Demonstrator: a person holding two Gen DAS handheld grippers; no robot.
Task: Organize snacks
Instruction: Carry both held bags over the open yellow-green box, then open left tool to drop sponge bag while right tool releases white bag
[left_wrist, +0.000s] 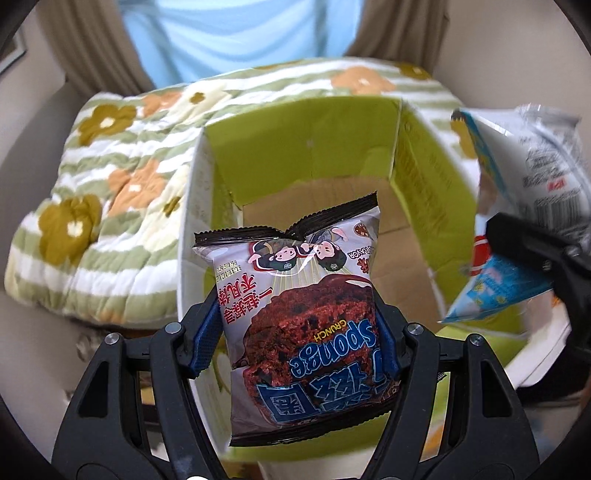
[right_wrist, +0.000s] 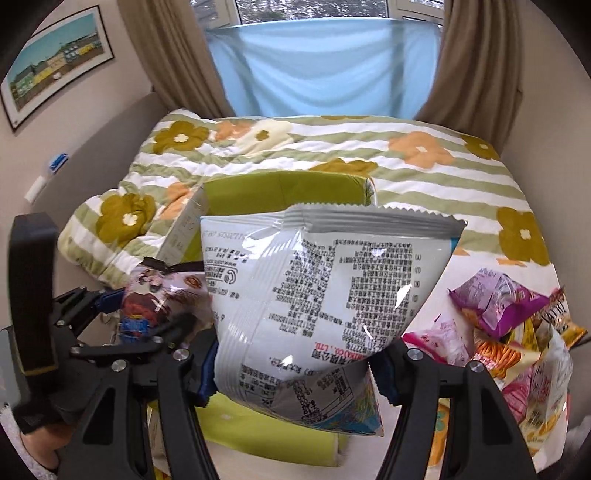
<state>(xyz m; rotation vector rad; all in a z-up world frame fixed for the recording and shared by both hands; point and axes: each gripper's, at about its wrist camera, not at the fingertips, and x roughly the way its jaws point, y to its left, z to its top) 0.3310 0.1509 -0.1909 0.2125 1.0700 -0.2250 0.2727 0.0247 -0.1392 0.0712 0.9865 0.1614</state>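
**Two packets held over the green box**

The left tongs (left_wrist: 295, 343) grip one cake packet (left_wrist: 299, 314) by its sides; its lower end is cut off behind the tong arms. It hangs above the near wall of the open green box (left_wrist: 436, 192), whose cardboard floor shows only in part behind the packet. The right tongs (right_wrist: 299, 373) clamp one chip bag (right_wrist: 317, 288), printed back to the camera, so its front cannot be read. That bag hides most of the box in the right view; just the far wall and a low edge show. In the left view the bag is blurred at the right edge. A loose pile of snacks (right_wrist: 509, 332) lies to the right, overlapping and cut off by the frame; at least five show, no surer count. One flowered quilt (right_wrist: 332, 147) lies behind the box.
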